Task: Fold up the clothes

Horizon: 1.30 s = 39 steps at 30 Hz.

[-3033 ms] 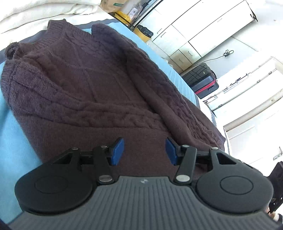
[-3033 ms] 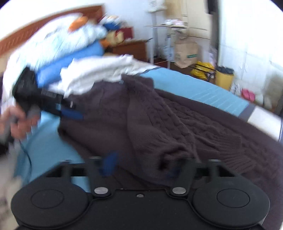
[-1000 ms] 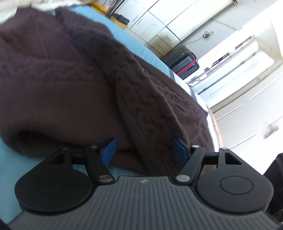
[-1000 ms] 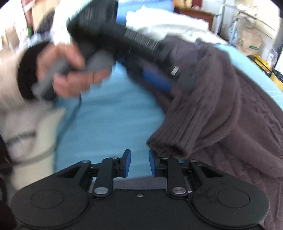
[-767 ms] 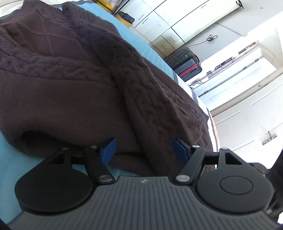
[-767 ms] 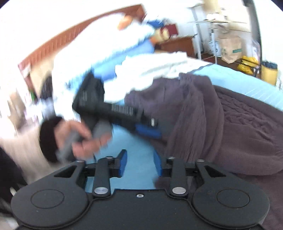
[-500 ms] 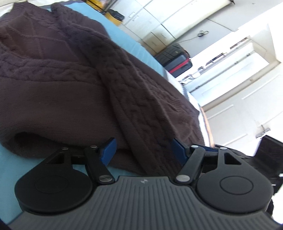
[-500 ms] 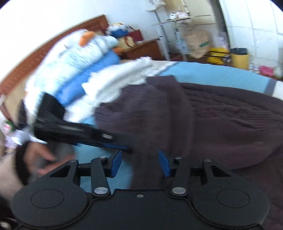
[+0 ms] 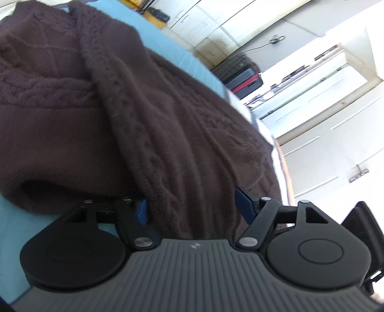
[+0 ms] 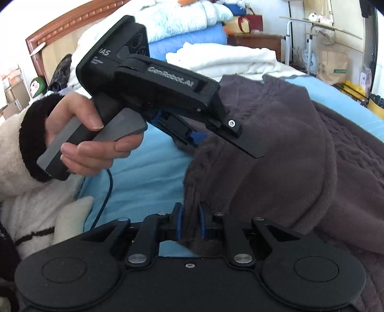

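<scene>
A dark brown cable-knit sweater (image 9: 148, 115) lies on the blue bed sheet (image 9: 14, 225), with a sleeve folded lengthwise over its body. My left gripper (image 9: 192, 206) is open, its blue pads on either side of the sweater's lower edge. In the right wrist view the sweater (image 10: 288, 148) fills the right half. My right gripper (image 10: 189, 224) is shut on a bunched corner of its hem. The left gripper also shows there (image 10: 199, 139), held by a hand, its fingers reaching into the sweater's edge.
White folded bedding (image 10: 228, 60) and blue pillows (image 10: 187, 40) lie at the head of the bed by a wooden headboard (image 10: 72, 21). White cabinets (image 9: 319, 134) and a black suitcase (image 9: 240, 74) stand past the bed's far side. A cable (image 10: 105, 192) trails over the sheet.
My right gripper has closed on the sweater's hem corner. My left gripper has pushed further in, so the fabric now lies between its open pads.
</scene>
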### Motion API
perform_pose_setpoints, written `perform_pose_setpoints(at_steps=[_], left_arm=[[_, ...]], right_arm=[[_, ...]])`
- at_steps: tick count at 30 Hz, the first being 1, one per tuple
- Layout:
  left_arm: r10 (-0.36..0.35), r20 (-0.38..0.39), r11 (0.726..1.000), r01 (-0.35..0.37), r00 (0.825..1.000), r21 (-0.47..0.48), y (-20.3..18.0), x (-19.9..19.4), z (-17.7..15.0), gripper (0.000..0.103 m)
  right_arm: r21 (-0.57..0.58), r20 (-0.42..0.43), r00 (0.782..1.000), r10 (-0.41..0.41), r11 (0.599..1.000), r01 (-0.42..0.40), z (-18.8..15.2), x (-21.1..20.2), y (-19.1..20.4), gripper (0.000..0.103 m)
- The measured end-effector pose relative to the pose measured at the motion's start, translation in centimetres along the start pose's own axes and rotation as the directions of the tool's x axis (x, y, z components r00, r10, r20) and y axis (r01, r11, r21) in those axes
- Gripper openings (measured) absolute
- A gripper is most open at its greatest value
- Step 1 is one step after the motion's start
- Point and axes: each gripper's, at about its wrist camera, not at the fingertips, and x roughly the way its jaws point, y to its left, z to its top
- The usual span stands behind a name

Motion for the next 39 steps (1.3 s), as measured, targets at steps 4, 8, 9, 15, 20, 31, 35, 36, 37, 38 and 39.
perform_pose_setpoints(at_steps=[4,8,9,15,20,31,35,36,37,38,39], left_arm=[[0.076,-0.032,0.994,-0.073,0.997,0.087,-0.5,0.3,-0.5,0.009],[0.062,-0.029,0.994,-0.059,0.998,0.093,-0.7,0.3,-0.5,0.009],[0.06,-0.028,0.994,-0.057,0.998,0.092,-0.7,0.2,-0.5,0.009],[0.055,-0.038,0.996,-0.052,0.998,0.072,-0.3,0.0,-0.5,0.01],[-0.002,-0.013,0.996,0.003,1.0,0.084,-1.2,-0.7,-0.4,0.01],[-0.181,0.072,0.983,0.181,0.981,0.009,-6.5,0.2,1.3,0.019],[-0.028,-0.075,0.999,0.026,0.997,-0.038,-6.0,5.8,-0.9,0.041],[0.009,-0.113,0.999,-0.014,0.994,-0.046,-5.9,7.2,-1.4,0.04],[0.006,-0.104,0.999,-0.011,0.995,-0.04,-5.7,7.3,-1.9,0.039],[-0.002,-0.088,0.999,-0.001,0.996,-0.032,-5.4,7.1,-2.3,0.039],[-0.011,-0.072,1.0,0.009,0.997,-0.024,-5.2,7.0,-2.6,0.041]], right_arm=[[0.217,0.073,0.996,-0.046,0.976,0.029,0.3,-2.8,-3.9,0.047],[0.426,0.043,0.993,-0.108,0.901,0.08,-0.4,-4.0,-7.7,0.054],[0.462,0.015,0.992,-0.124,0.881,0.103,-0.8,-3.9,-8.4,0.055],[0.671,0.02,1.0,0.0,0.742,-0.014,-3.7,-2.8,-11.9,0.057],[0.593,0.027,0.999,0.017,0.805,-0.03,-3.2,-1.8,-10.8,0.037],[0.396,0.206,0.873,-0.441,0.854,0.338,1.4,-12.9,-8.2,0.016],[0.528,-0.066,0.891,-0.45,0.742,0.414,-2.2,-9.7,-13.7,0.016],[0.563,-0.134,0.894,-0.427,0.71,0.423,-3.5,-8.8,-15.0,0.016],[0.591,-0.139,0.901,-0.411,0.696,0.408,-4.0,-8.8,-15.6,0.018],[0.618,-0.132,0.908,-0.397,0.683,0.389,-4.4,-9.0,-16.1,0.018],[0.644,-0.125,0.915,-0.383,0.67,0.368,-4.8,-9.3,-16.6,0.024]])
